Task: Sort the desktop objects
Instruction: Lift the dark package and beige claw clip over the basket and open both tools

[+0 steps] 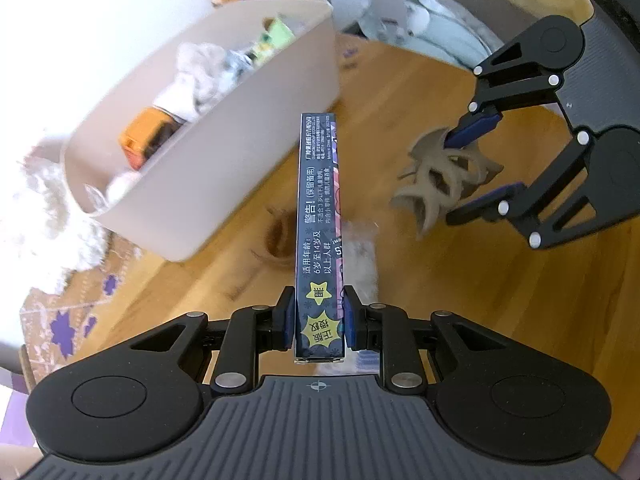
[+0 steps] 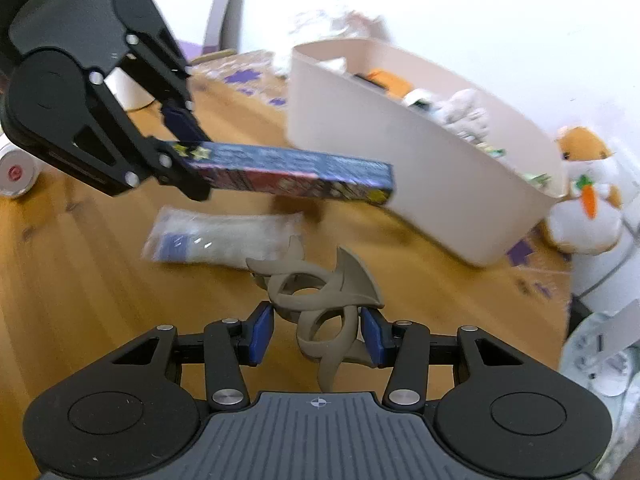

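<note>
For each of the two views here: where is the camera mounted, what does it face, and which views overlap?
Left wrist: sits behind the left tool, facing the dark blue box it grips, the white bin and the right tool.
Right wrist: sits behind the right tool, facing the grey ring toy between its pads and the left tool.
Shared: box, toy, bin, wooden table.

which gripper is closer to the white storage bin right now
Left. The left gripper holds the dark blue box, whose far end nearly reaches the white bin. The right gripper, holding the grey spiky toy, is farther back over the table.
</note>
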A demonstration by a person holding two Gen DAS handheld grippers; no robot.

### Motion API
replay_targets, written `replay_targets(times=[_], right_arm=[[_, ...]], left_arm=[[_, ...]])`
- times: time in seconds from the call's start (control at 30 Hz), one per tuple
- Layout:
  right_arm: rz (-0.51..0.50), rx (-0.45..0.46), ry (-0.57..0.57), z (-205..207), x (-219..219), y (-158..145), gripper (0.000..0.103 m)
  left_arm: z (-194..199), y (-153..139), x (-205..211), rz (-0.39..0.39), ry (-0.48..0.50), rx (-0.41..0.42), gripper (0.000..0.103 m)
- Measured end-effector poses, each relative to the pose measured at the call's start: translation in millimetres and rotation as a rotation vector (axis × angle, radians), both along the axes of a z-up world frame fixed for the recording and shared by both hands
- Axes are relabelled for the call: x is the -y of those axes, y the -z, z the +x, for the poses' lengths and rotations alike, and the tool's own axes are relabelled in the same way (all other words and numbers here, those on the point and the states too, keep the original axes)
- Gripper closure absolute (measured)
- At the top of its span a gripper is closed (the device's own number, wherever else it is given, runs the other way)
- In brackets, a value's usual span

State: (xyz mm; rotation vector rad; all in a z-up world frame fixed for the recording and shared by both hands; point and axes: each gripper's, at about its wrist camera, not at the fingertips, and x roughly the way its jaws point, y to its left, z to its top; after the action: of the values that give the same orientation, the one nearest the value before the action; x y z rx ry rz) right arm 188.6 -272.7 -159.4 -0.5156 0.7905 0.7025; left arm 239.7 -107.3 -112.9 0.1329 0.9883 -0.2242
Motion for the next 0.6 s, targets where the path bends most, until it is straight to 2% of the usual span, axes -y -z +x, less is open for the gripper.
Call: replay_targets(times=[0.6], right_arm=[[0.047, 0.197, 0.145, 64.0, 26.4, -63.9, 0.058]], left_arm=[[11.5, -65.5, -55.7, -0.008, -0.102, 0.184, 0.079]])
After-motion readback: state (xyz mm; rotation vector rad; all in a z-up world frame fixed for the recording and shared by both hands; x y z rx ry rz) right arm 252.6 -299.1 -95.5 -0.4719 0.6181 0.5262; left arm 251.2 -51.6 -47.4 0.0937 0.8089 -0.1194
